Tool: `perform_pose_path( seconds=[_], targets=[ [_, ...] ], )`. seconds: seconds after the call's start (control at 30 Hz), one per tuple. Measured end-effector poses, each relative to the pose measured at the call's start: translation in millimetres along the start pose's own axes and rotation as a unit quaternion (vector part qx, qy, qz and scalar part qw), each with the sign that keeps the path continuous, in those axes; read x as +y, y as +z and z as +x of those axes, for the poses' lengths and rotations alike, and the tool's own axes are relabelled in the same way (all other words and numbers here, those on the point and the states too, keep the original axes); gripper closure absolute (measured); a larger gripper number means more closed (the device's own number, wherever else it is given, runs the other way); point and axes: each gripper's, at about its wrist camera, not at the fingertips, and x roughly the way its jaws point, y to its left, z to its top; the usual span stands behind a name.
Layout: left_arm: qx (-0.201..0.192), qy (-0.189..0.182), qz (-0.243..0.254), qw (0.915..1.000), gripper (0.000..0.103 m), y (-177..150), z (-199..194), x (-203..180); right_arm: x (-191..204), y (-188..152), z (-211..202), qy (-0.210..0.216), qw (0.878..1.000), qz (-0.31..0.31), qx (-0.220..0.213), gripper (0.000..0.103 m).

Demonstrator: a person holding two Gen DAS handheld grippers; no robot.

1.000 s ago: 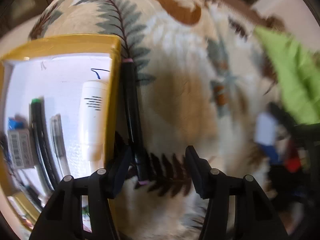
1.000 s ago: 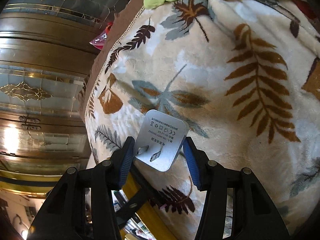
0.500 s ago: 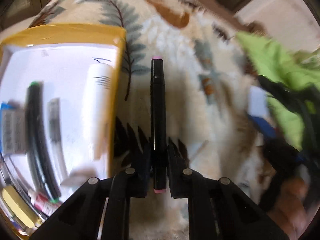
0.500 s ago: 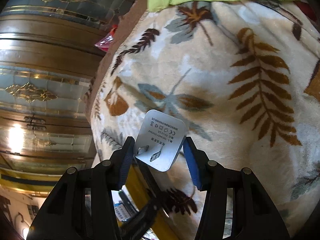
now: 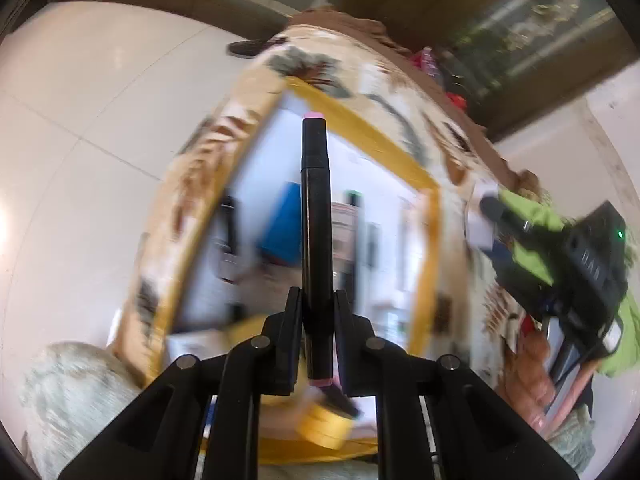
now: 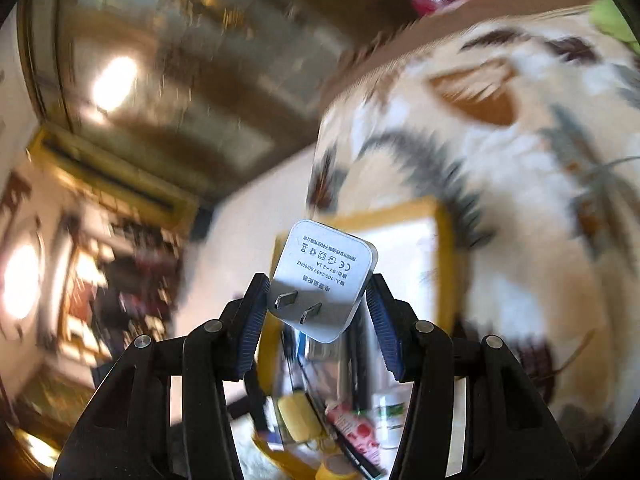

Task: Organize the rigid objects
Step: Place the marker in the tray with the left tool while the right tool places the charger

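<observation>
Both grippers carry their loads above the yellow-rimmed tray.

The left gripper (image 5: pixel 316 336), its jaws having just been closing, is clenched on a black marker (image 5: pixel 316 216) that a second ago lay on the blanket beside the tray (image 5: pixel 424 264); the marker now stands over the tray's blurred contents. The right gripper (image 6: pixel 316 316) grasps a white charger (image 6: pixel 324 276), prongs toward the camera, as before, now above the tray (image 6: pixel 446 264) rather than the leaf-print blanket (image 6: pixel 500 200).
</observation>
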Motion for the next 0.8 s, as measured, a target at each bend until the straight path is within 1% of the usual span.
perform_pose_path(
  seconds=[0.07, 0.13, 0.2, 0.27, 0.33, 0.43, 0.57, 0.63, 0.7, 0.73, 0.8],
  targets=[
    [-0.002, 0.013, 0.004, 0.9999, 0.09, 5, 5, 6, 4, -6, 20, -0.033, 0.999, -0.01, 0.021, 0.053],
    [0.009, 0.013, 0.001, 0.9999, 0.09, 6, 10, 10, 3, -11, 36, -0.049, 0.998, -0.008, 0.039, 0.053],
    [0.02, 0.017, 0.012, 0.9996, 0.09, 14, 17, 11, 1, -13, 47, -0.063, 0.997, -0.013, 0.053, 0.053],
    [0.03, 0.02, 0.019, 0.9992, 0.09, 14, 26, 9, 2, -15, 55, -0.089, 0.994, -0.026, 0.063, 0.053],
    [0.037, 0.015, 0.021, 0.999, 0.09, 16, 36, 8, 1, -16, 59, -0.101, 0.992, -0.031, 0.067, 0.053],
    [0.042, 0.016, 0.027, 0.9986, 0.09, 14, 38, 9, 0, -16, 64, -0.121, 0.989, -0.036, 0.073, 0.053],
    [0.038, 0.034, 0.044, 0.9977, 0.09, 22, 43, 4, -3, -17, 70, -0.147, 0.985, -0.038, 0.076, 0.053],
    [0.043, 0.044, 0.056, 0.9965, 0.09, 28, 48, 2, -3, -17, 73, -0.152, 0.985, -0.036, 0.076, 0.053],
    [0.052, 0.062, 0.063, 0.9947, 0.089, 32, 56, 2, -4, -17, 75, -0.157, 0.984, -0.037, 0.08, 0.053],
    [0.056, 0.065, 0.064, 0.9943, 0.089, 32, 60, 2, -4, -18, 77, -0.16, 0.983, -0.037, 0.082, 0.053],
    [0.054, 0.056, 0.06, 0.9952, 0.089, 32, 60, 5, -6, -19, 80, -0.168, 0.981, -0.035, 0.088, 0.052]
  ],
)
